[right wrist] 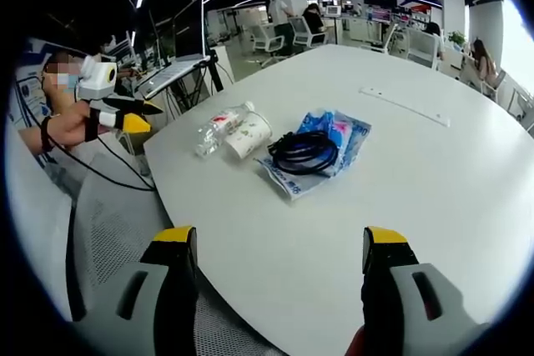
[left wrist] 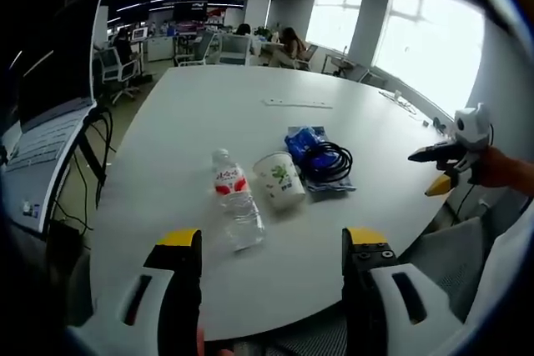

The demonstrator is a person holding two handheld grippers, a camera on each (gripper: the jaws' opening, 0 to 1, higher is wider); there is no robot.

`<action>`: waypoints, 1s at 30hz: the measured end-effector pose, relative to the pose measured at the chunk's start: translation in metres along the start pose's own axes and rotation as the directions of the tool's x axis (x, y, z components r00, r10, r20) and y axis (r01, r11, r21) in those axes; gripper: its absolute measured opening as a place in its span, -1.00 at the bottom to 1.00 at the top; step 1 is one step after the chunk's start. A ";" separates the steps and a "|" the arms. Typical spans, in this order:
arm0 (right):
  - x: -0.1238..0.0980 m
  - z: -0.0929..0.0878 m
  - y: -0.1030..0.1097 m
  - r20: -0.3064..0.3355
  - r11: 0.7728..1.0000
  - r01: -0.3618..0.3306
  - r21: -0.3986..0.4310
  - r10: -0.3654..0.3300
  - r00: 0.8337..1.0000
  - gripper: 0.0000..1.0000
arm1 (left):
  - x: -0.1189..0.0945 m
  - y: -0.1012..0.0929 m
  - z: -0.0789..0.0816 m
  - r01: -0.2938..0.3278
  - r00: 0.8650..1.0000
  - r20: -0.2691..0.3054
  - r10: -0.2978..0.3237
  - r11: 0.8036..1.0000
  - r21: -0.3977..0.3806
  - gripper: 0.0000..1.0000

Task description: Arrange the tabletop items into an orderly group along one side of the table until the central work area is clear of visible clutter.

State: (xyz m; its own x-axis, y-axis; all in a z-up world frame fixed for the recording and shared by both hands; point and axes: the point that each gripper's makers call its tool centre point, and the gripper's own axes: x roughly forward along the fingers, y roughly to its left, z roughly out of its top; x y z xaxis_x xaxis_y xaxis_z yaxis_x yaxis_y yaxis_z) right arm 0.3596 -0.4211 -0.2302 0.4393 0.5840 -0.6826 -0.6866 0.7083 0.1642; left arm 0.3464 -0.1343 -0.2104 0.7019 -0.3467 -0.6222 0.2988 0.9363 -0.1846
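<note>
A clear water bottle with a red label lies on the white table, touching a white paper cup. Just beyond them a coiled black cable rests on a blue packet. My left gripper is open, off the table's edge, short of the bottle. My right gripper is also open, near another edge, with the packet ahead of it. Neither holds anything.
A thin white strip lies farther across the table. An open laptop sits on a stand beside the table. A mesh chair is at the near edge. Office chairs and seated people fill the background.
</note>
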 end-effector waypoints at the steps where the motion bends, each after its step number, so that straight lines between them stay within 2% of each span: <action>1: 0.001 -0.001 0.000 -0.001 1.000 -0.001 0.002 0.001 1.000 0.62 | 0.000 0.001 0.000 -0.001 1.000 0.000 0.001 1.000 -0.002 0.38; 17: 0.000 -0.006 0.001 -0.001 1.000 0.002 0.027 -0.002 1.000 0.62 | 0.002 -0.002 0.003 0.009 1.000 0.008 -0.009 1.000 -0.008 0.38; 30: -0.004 -0.001 -0.002 0.020 0.999 0.000 0.042 -0.001 1.000 0.61 | 0.006 0.011 0.009 0.000 1.000 0.019 0.001 1.000 -0.031 0.36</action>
State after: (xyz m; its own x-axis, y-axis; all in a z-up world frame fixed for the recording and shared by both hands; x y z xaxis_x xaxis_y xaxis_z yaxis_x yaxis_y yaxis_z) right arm 0.3588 -0.4251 -0.2289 0.4516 0.5916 -0.6679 -0.6616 0.7243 0.1942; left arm 0.3599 -0.1265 -0.2089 0.7141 -0.3472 -0.6079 0.2786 0.9376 -0.2081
